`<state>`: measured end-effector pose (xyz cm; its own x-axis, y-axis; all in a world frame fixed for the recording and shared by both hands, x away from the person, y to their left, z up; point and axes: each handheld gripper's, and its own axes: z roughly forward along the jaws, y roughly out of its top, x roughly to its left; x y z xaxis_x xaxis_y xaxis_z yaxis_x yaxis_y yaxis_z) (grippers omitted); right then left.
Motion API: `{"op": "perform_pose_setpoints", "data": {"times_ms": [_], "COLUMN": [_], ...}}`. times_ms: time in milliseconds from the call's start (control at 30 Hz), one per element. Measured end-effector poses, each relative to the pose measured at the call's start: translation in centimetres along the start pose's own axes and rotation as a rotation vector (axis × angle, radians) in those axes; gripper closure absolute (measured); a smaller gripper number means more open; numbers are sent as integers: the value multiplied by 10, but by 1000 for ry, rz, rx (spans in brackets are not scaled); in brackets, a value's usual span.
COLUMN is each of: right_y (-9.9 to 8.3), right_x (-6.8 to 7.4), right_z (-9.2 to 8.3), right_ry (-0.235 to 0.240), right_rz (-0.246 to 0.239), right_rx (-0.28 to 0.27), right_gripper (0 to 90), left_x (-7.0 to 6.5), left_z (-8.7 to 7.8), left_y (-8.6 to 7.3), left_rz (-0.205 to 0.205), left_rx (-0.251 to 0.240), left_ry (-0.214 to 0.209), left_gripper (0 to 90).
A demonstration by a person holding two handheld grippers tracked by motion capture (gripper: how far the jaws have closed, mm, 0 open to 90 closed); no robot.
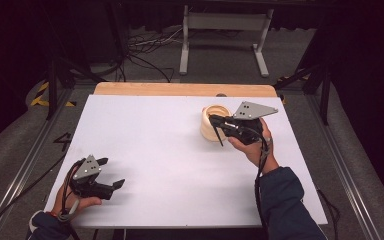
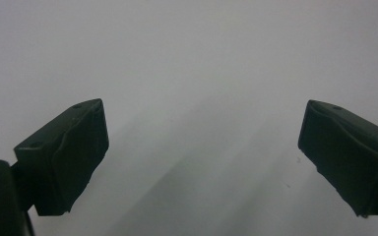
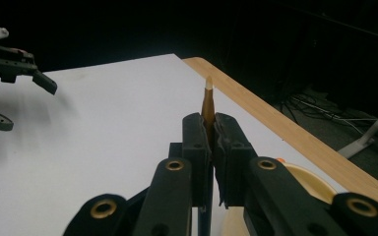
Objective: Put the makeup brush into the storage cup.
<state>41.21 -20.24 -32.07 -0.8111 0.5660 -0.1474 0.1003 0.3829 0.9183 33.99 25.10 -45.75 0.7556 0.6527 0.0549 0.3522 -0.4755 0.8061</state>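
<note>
Your right gripper (image 3: pixel 210 147) is squeezed shut on a thin brown stick (image 3: pixel 207 105) with a pale tip. It may be a brush or a pen, I cannot tell which. The stick pokes out past the jaws, and its long way runs the same way the jaws point. In the right gripper view the pale tip points up and away from you.

From the high view, your right gripper (image 1: pixel 219 131) sits just beside the tan cup (image 1: pixel 211 124), touching it or almost. The cup stands on the white table (image 1: pixel 170 150), near the wooden edge at the far side. The dark bit of the stick (image 1: pixel 220 138) hangs down right by the cup.

It looks like you are either lifting the stick out of the cup or putting it in. Next, keep it clear of the cup's rim so the cup does not tip.

Your left gripper (image 1: pixel 110 175) is wide open and holds nothing. It rests far from the cup, by the near left corner.
</note>
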Motion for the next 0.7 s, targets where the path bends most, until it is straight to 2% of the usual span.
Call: {"op": "perform_pose_setpoints", "data": {"times_ms": [333,467,500,700], "right_y": [6,10,11,17], "right_x": [-6,-7,-5,-7], "right_z": [-8,-10,-11,-10], "right_ry": [-19,-25,-39,-39], "right_rz": [28,20,3,1], "right_rx": [-56,-70,-70,-73], "right_gripper": [848,848,848,848], "left_x": [-1,-1,-1,-1], "left_z": [0,-1,-1,-1], "left_y": [1,0,0,1], "left_rz": [4,-3,-5,-2], "left_rx": [0,-12,-13,-19], "left_ry": [3,6,6,14], "left_gripper": [59,59,59,59]}}
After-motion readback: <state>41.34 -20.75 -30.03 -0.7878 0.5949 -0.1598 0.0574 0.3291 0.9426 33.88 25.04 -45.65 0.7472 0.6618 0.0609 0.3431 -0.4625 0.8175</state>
